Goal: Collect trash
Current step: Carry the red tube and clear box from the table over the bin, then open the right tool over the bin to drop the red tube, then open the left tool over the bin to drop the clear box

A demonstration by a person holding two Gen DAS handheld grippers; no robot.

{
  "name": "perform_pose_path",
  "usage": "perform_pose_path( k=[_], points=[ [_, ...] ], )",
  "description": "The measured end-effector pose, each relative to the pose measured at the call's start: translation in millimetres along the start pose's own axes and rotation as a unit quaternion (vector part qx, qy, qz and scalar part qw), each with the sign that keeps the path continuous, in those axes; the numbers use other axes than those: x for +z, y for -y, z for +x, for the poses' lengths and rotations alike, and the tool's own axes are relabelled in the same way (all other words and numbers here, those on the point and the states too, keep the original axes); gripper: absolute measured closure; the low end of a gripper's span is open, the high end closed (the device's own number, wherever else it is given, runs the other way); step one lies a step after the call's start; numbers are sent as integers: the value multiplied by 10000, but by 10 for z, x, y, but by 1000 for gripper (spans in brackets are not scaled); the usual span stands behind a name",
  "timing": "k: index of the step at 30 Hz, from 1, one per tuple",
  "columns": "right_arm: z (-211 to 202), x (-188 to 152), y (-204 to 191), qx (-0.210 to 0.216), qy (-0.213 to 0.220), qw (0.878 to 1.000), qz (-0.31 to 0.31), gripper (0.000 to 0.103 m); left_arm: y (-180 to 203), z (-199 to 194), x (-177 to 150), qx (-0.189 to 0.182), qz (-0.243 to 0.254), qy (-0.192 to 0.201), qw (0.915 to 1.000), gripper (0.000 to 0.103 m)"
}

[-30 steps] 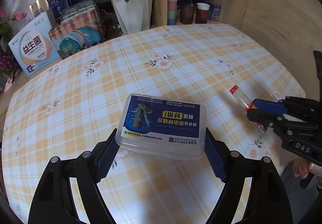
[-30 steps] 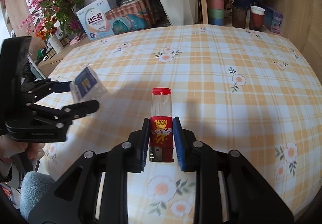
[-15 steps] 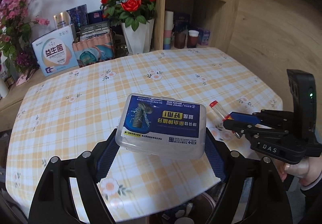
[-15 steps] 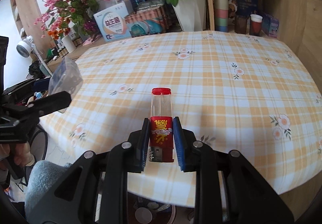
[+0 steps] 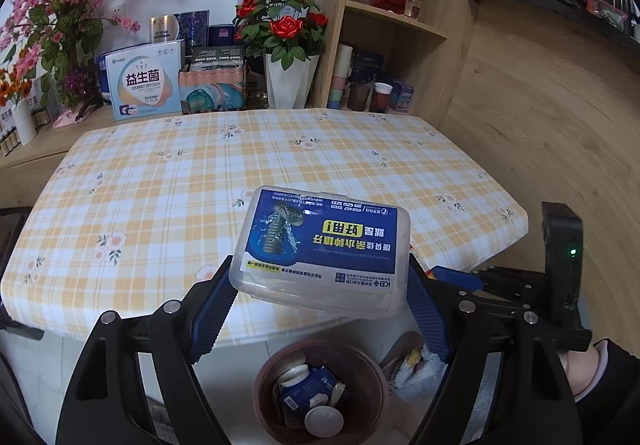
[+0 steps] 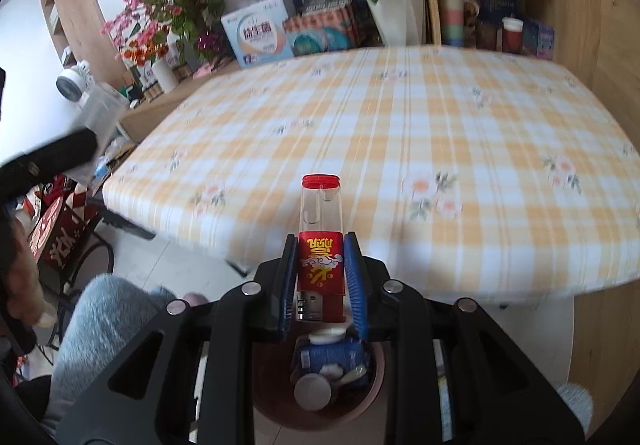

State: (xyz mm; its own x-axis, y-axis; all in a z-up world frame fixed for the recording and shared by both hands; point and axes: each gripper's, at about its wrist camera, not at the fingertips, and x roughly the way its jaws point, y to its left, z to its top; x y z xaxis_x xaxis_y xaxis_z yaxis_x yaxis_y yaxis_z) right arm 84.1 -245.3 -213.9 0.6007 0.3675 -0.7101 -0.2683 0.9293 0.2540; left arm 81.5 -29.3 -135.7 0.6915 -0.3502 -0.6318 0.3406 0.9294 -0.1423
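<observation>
My left gripper (image 5: 320, 309) is shut on a clear plastic box with a blue label (image 5: 324, 249) and holds it in the air above a brown trash bin (image 5: 320, 389) on the floor. The bin holds a blue carton and white lids. My right gripper (image 6: 322, 281) is shut on a red lighter with a clear tube and red cap (image 6: 321, 241), directly above the same bin (image 6: 320, 389). The right gripper also shows at the right of the left wrist view (image 5: 452, 275). The left gripper's finger and box show blurred at the left of the right wrist view (image 6: 80, 133).
The table with a yellow plaid flowered cloth (image 5: 240, 165) lies just beyond the bin. Boxes, a white vase of red roses (image 5: 290, 85) and cups stand at its far side by a wooden shelf (image 5: 400, 25). A grey-blue slipper (image 5: 416, 369) lies beside the bin.
Both grippers have pulled back off the table with their items and now hang over the trash bin on the floor. Both grips are unchanged.
</observation>
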Motion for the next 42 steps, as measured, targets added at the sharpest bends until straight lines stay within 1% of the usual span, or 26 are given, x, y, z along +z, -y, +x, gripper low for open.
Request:
perform_pose_path(
  k=[8, 23, 25, 26, 30, 31, 32, 33, 34, 35, 37, 39, 42],
  points=[
    [9, -153, -84, -16, -190, 9997, -134, 77, -19, -108, -206, -39, -177, -22, 9998, 25],
    [125, -229, -231, 166, -464, 9983, -325, 75, -59, -115, -322, -55, -284, -67, 9996, 25],
    [118, -224, -227, 192, -425, 9984, -325, 70, -60, -104, -330, -68, -292, -87, 9995, 25],
    [107, -223, -228, 190, -399, 9985, -325, 69, -56, -99, -328, -72, -288, -91, 9995, 25],
    [48, -184, -204, 55, -250, 9992, -319, 61, -48, -94, -321, -89, -257, -106, 9996, 25],
    [21, -167, -186, -5, -190, 9994, -301, 53, -48, -89, -316, -91, -254, -111, 9996, 25],
    [0, -154, -172, -48, -139, 9995, -290, 43, -49, -85, -314, -94, -247, -118, 9996, 25],
    [-27, -139, -157, -97, -75, 9995, -279, 38, -46, -80, -315, -93, -240, -125, 9996, 25],
    [-52, -123, -140, -145, -9, 9995, -271, 31, -37, -82, -319, -93, -232, -130, 9996, 25],
    [-91, -102, -124, -230, 82, 9994, -265, 27, -31, -84, -326, -96, -225, -136, 9996, 25],
    [-147, -68, -97, -354, 208, 9988, -257, 14, -12, -78, -330, -101, -206, -154, 9996, 25],
    [-195, -38, -68, -453, 307, 9982, -240, 10, 9, -70, -337, -114, -181, -181, 9996, 25],
    [-241, -4, -19, -556, 394, 9975, -193, 7, 42, -56, -352, -135, -137, -224, 9996, 25]
  ],
)
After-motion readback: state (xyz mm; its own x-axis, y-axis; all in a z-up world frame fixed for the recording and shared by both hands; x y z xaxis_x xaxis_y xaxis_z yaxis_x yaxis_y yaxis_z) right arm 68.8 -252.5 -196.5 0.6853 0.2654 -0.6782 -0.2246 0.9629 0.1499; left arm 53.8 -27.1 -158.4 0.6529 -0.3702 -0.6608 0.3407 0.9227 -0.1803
